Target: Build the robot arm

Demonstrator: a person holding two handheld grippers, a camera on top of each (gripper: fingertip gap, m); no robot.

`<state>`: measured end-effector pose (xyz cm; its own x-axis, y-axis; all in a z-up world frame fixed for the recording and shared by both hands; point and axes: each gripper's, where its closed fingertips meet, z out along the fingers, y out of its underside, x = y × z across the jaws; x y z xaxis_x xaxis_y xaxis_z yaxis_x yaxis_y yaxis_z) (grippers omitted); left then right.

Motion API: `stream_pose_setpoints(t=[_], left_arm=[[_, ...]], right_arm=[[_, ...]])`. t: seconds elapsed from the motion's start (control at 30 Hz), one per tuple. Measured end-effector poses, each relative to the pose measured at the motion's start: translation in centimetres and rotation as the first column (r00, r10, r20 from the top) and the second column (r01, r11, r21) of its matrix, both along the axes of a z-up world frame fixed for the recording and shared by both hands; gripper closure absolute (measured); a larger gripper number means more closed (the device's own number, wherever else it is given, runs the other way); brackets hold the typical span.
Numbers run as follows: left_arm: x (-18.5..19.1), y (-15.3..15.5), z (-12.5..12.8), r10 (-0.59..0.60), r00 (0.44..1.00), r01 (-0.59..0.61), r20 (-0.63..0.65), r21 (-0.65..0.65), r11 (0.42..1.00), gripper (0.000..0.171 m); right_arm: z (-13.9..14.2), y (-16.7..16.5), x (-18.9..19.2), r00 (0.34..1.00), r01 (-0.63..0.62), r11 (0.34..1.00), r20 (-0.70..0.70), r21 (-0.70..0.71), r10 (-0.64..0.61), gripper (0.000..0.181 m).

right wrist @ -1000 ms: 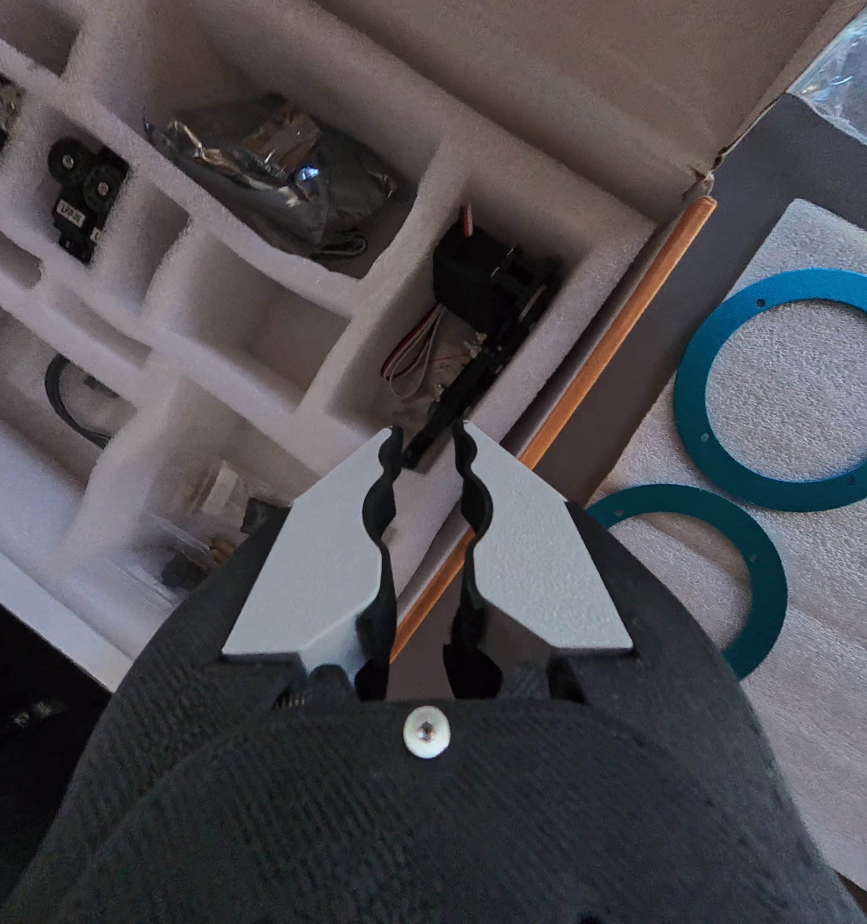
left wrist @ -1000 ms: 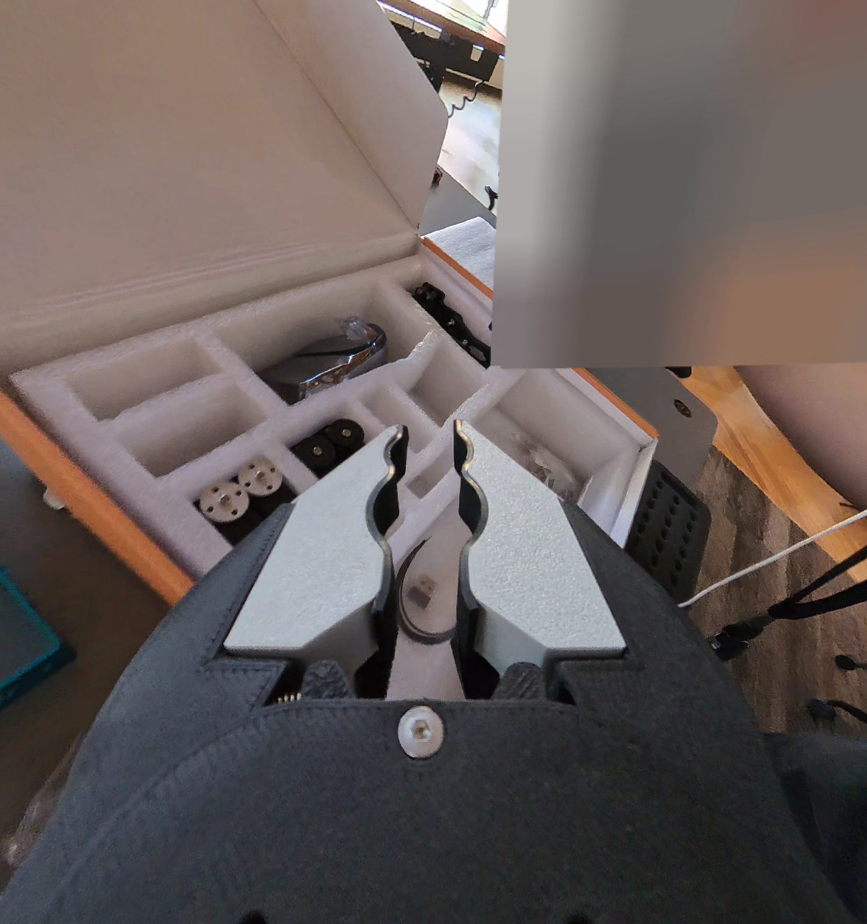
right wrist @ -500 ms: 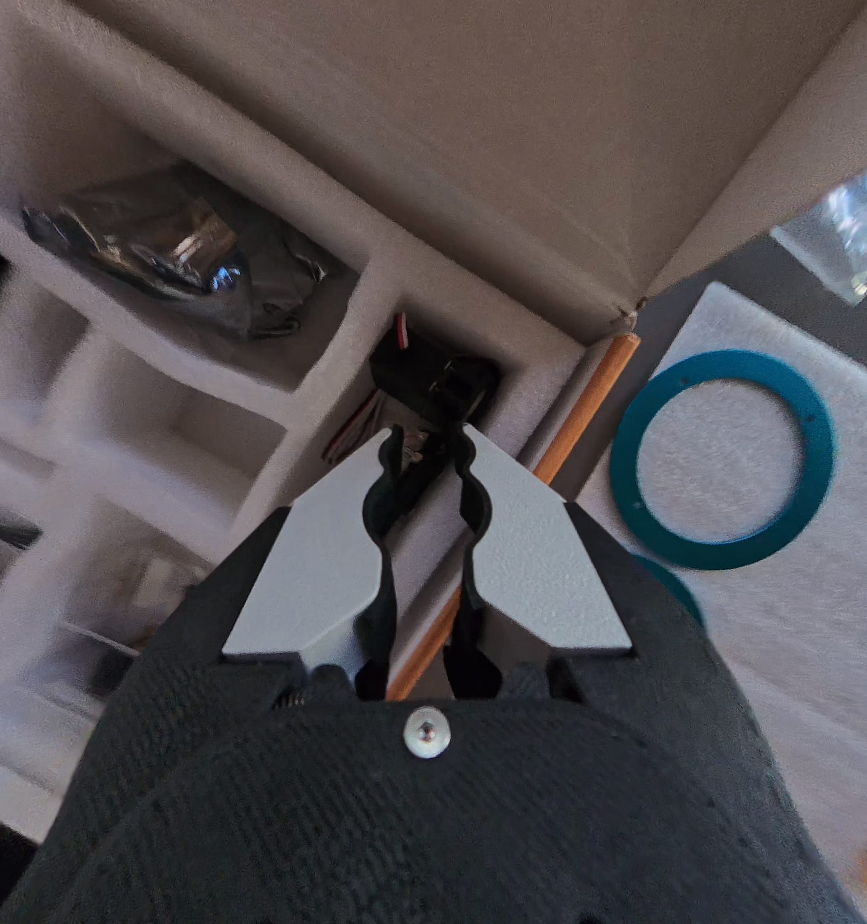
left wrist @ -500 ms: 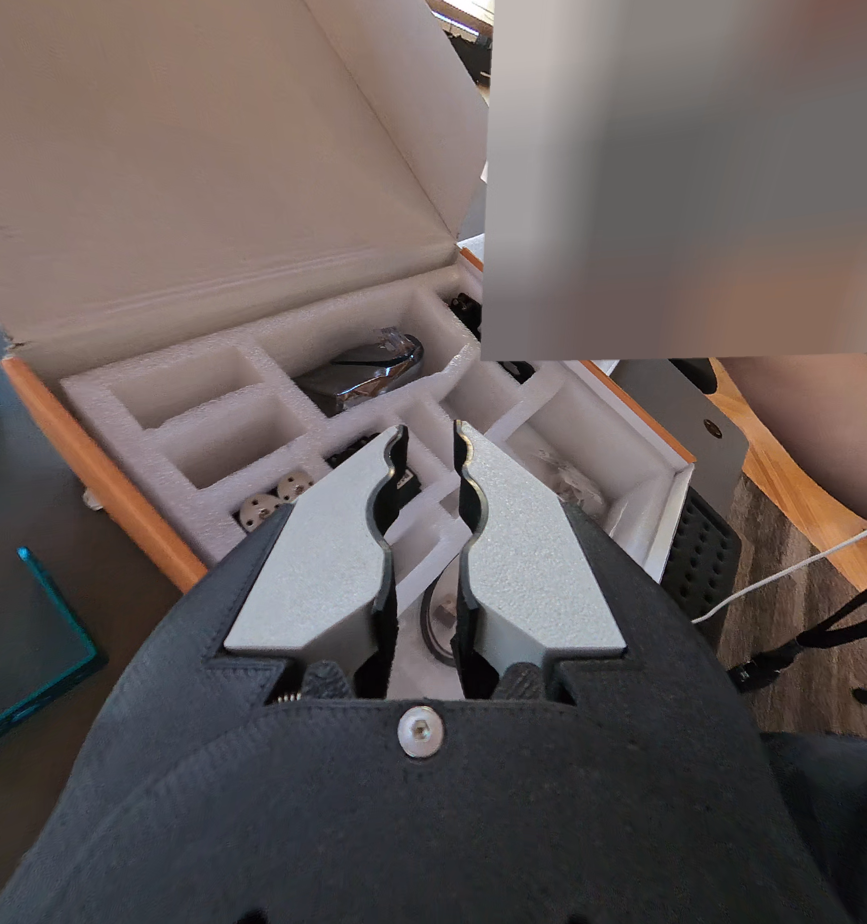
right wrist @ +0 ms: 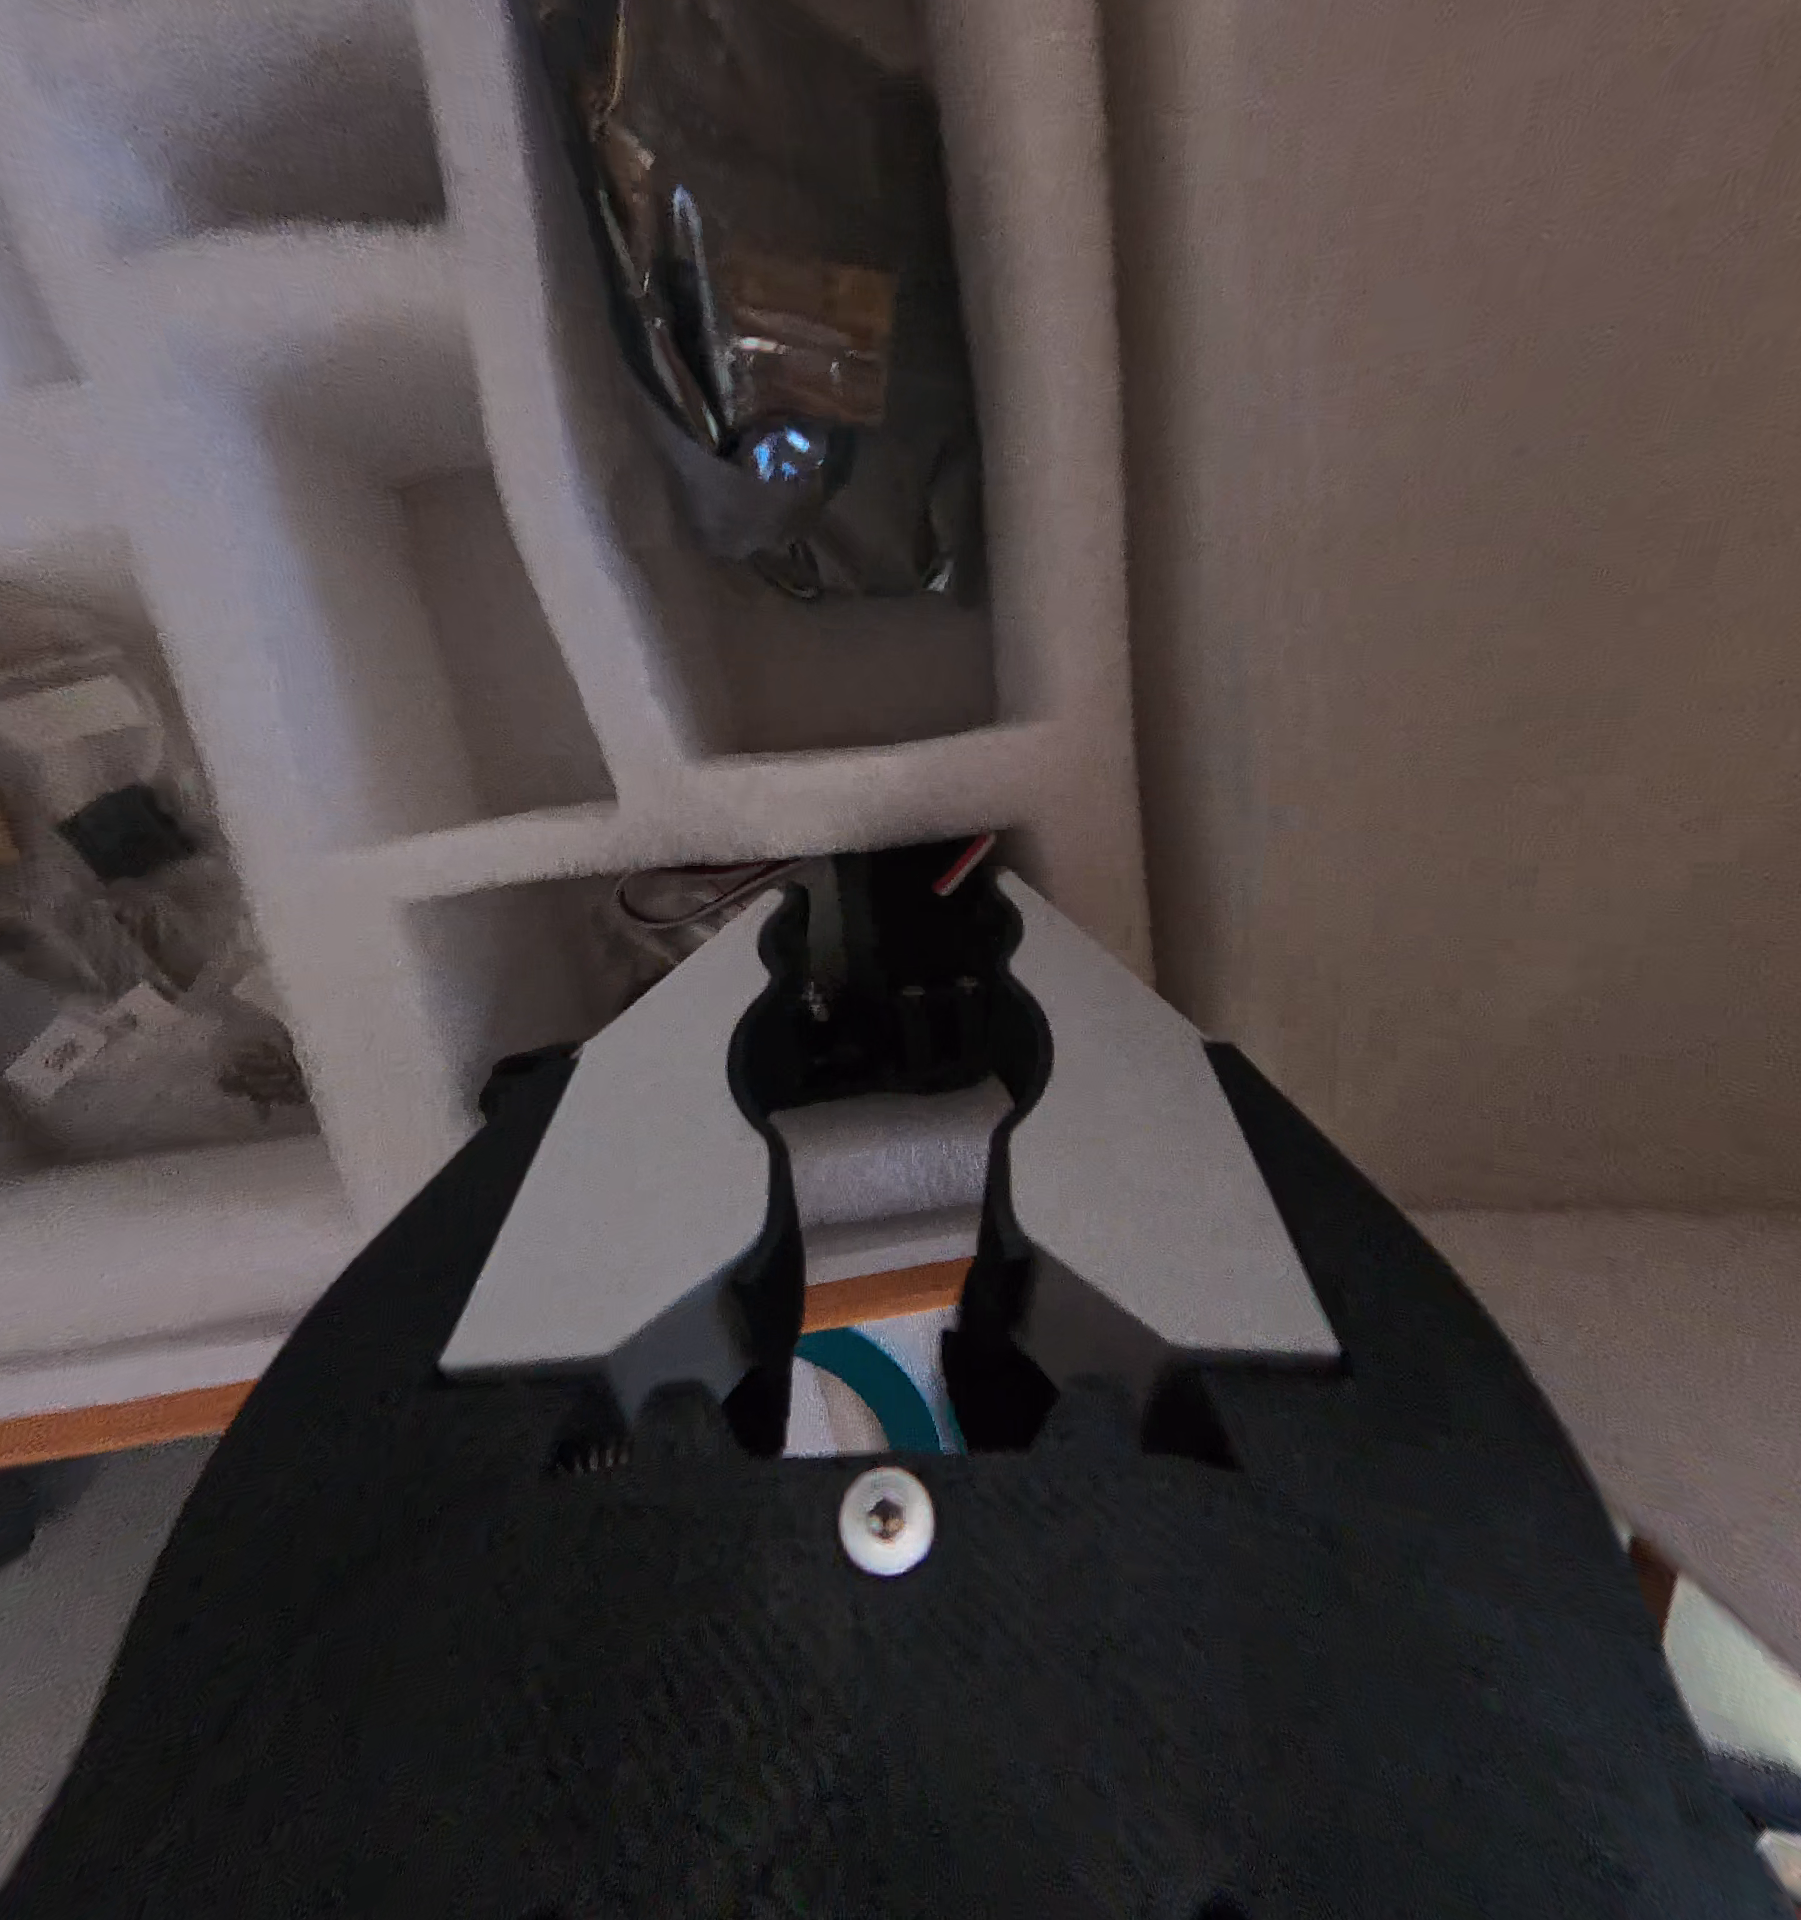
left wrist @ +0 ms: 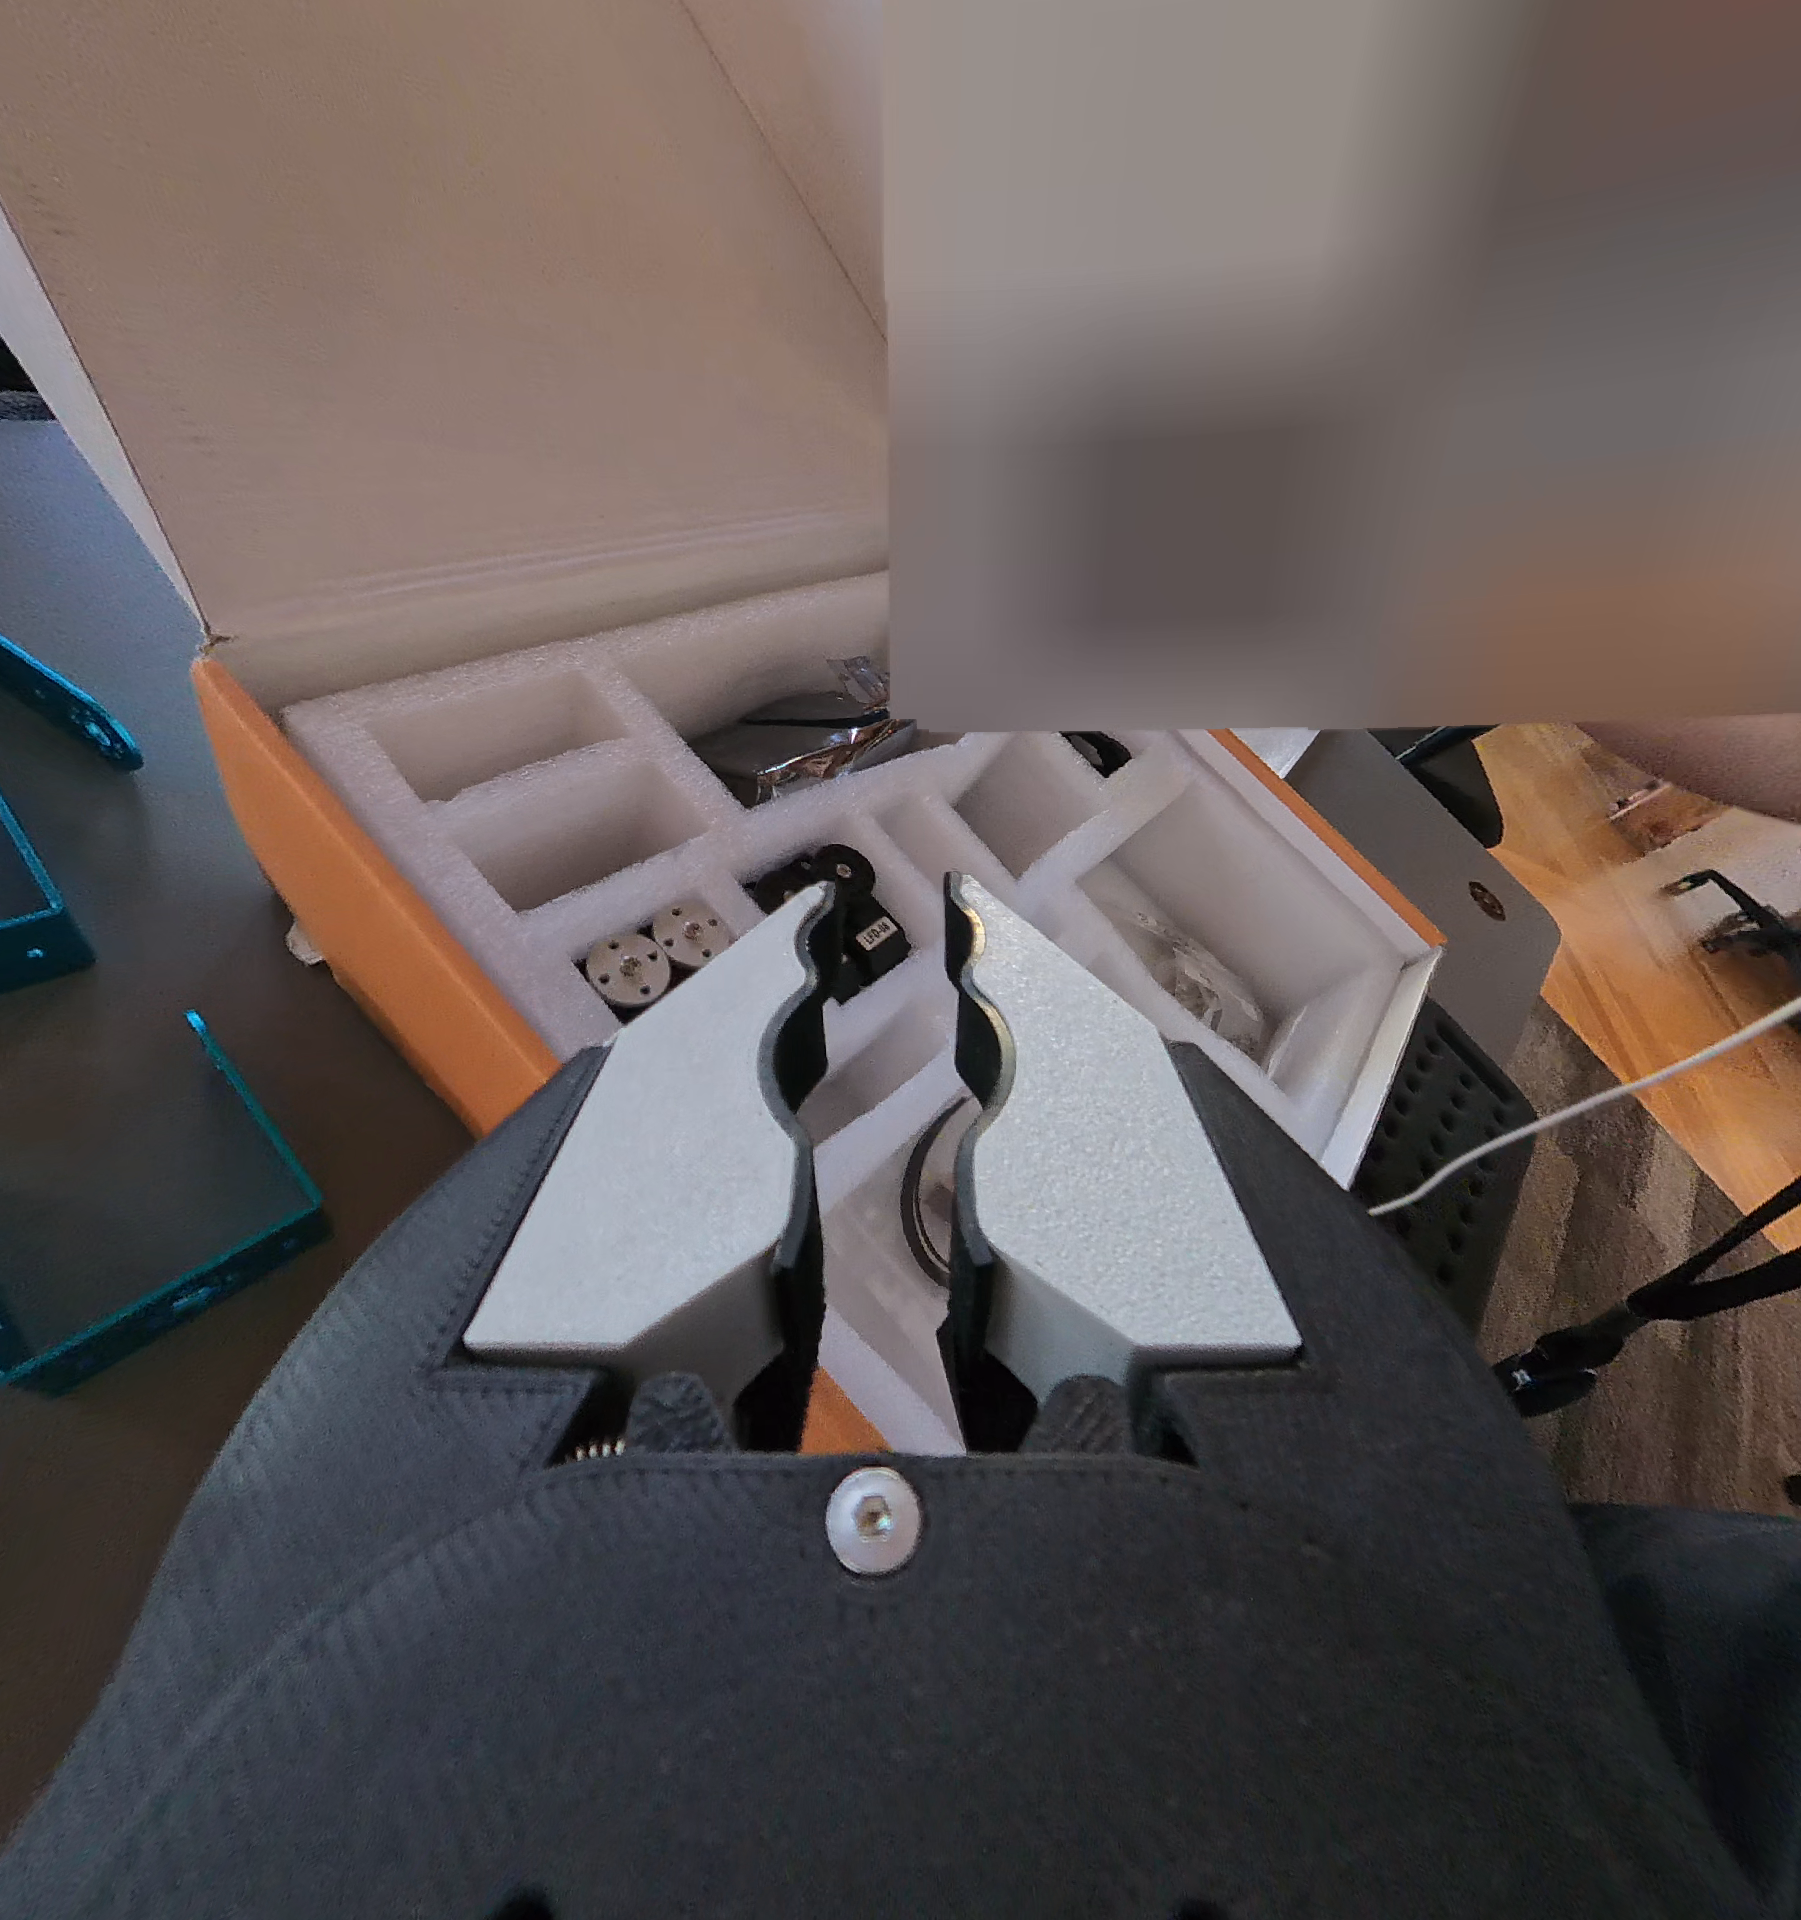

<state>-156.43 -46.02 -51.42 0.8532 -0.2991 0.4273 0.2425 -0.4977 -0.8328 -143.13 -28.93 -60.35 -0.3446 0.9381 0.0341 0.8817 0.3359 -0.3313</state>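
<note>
Right wrist view shows the right gripper with its fingers spread moderately on either side of a black servo part lying in the foam compartment nearest the box's cardboard lid; whether the pads touch it cannot be told. Thin grey and red wires trail from it to the left. Its long axis is hidden by the fingers. In the next compartment beyond lies a crinkled silver foil bag. A teal ring shows under the gripper, outside the box's orange edge.

Left wrist view shows the left gripper empty, fingers narrowly parted, above the white foam insert. Beyond its tips sit a black servo and two round metal hubs. Teal metal brackets lie on the dark table to the left.
</note>
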Motion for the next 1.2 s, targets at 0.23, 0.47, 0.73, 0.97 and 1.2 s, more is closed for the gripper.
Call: stream_pose_setpoints(t=[0.23, 0.47, 0.73, 0.97, 1.2], left_arm=[[0.7, -1.3, -0.2, -0.030, 0.999, 0.030, 0.026, -0.006, 1.000, 0.152], [0.6, -2.9, -0.2, -0.028, 1.000, 0.028, -0.001, -0.006, 1.000, 0.152], [2.0, -4.3, -1.2, -0.082, 0.997, 0.082, -0.001, -0.023, 0.996, 0.152], [3.6, -4.9, -2.4, -0.127, 0.991, 0.126, -0.039, -0.031, 0.992, 0.152], [3.4, -5.0, -2.3, -0.121, 0.993, 0.121, -0.003, -0.031, 0.992, 0.151]], right_arm=[[0.1, 0.7, 0.5, 0.969, -0.082, 0.996, 0.235, 0.031, 0.073, 0.160], [-0.8, 1.0, 0.9, 0.953, -0.094, 0.982, 0.300, 0.166, 0.041, 0.157], [-0.7, 0.7, 0.9, 0.975, -0.068, 0.991, 0.218, 0.117, 0.041, 0.158], [0.8, 0.8, 0.9, 0.988, -0.049, 0.981, 0.151, 0.187, 0.020, 0.159], [3.8, -0.2, 1.0, 0.998, -0.058, 0.939, 0.024, 0.339, 0.052, 0.159]])
